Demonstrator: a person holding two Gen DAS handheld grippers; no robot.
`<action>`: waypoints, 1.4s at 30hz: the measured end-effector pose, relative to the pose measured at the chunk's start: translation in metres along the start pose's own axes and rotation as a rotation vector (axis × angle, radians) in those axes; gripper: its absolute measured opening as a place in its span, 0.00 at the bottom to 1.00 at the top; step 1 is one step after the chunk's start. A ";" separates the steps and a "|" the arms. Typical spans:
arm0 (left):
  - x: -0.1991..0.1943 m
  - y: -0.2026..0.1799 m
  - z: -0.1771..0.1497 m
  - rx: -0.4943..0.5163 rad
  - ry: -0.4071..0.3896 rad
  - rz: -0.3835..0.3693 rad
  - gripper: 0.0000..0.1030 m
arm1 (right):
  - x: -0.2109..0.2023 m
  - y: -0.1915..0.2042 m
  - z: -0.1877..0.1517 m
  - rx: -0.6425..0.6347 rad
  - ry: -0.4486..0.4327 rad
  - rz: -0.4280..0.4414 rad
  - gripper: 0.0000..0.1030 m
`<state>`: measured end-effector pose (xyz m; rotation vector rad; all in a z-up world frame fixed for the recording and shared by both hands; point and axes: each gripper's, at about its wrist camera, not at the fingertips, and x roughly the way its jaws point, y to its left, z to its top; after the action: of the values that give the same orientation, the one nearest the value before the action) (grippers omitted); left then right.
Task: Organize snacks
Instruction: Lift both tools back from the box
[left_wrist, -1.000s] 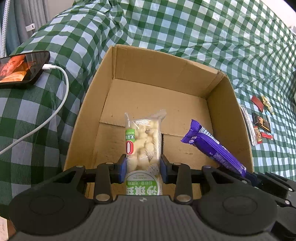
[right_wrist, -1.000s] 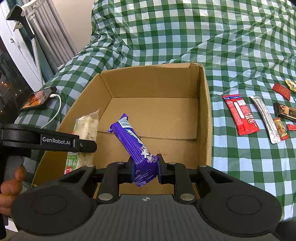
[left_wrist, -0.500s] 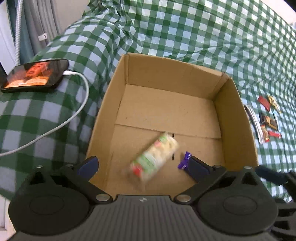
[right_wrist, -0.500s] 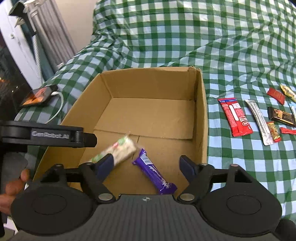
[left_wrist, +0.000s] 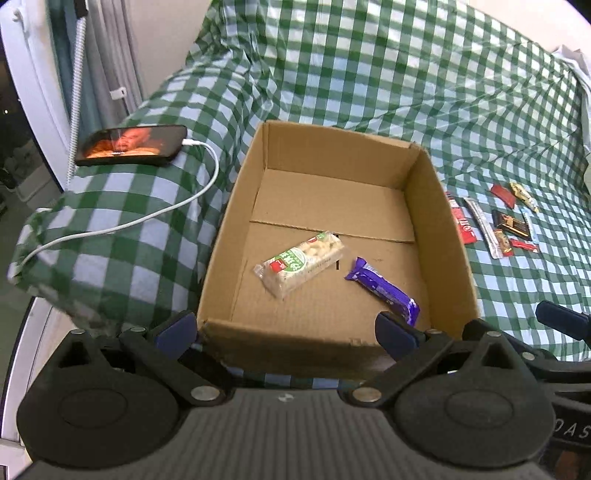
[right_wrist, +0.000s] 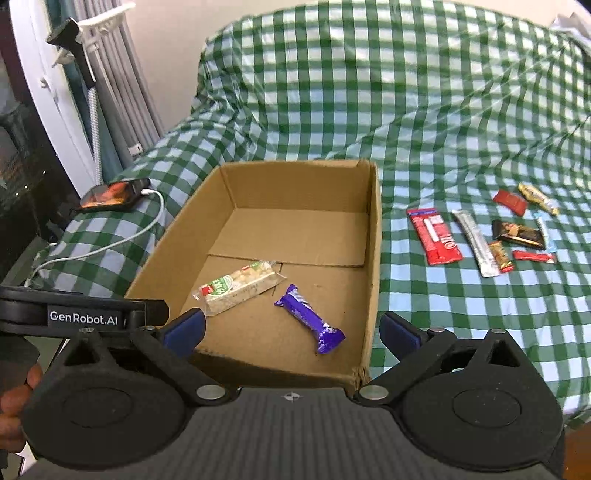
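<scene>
Dropped nougat bar (left_wrist: 301, 262) and purple bar (left_wrist: 382, 291) lie in cardboard box (left_wrist: 236, 206); both tools wide open, empty

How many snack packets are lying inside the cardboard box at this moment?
2. The pale green-label bar lies left of centre on the cardboard box floor; the purple bar lies right of it, nearer the front. None seem hidden.

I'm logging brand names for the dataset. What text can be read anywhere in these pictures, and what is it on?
"GenRobot.AI": white label on the left hand-held gripper body, in the right wrist view.
"DAS": partial letters at the left wrist view's lower right edge, cut off.
Green and white snack bar: printed characters, too blurred to read.
Purple snack bar: print too small.
Red packet: white lettering, unreadable.
</scene>
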<state>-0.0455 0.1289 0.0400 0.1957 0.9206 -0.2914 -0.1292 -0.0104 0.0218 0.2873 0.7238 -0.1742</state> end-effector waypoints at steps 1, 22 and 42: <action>-0.007 0.000 -0.003 0.000 -0.012 0.002 1.00 | -0.006 0.001 -0.002 -0.002 -0.010 -0.001 0.98; -0.087 -0.012 -0.041 0.022 -0.157 0.029 1.00 | -0.097 0.017 -0.027 -0.036 -0.184 0.008 0.99; -0.096 -0.014 -0.045 0.042 -0.167 0.038 1.00 | -0.108 0.017 -0.031 -0.033 -0.203 0.014 0.99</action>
<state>-0.1386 0.1440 0.0903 0.2233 0.7451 -0.2879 -0.2235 0.0215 0.0755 0.2395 0.5234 -0.1757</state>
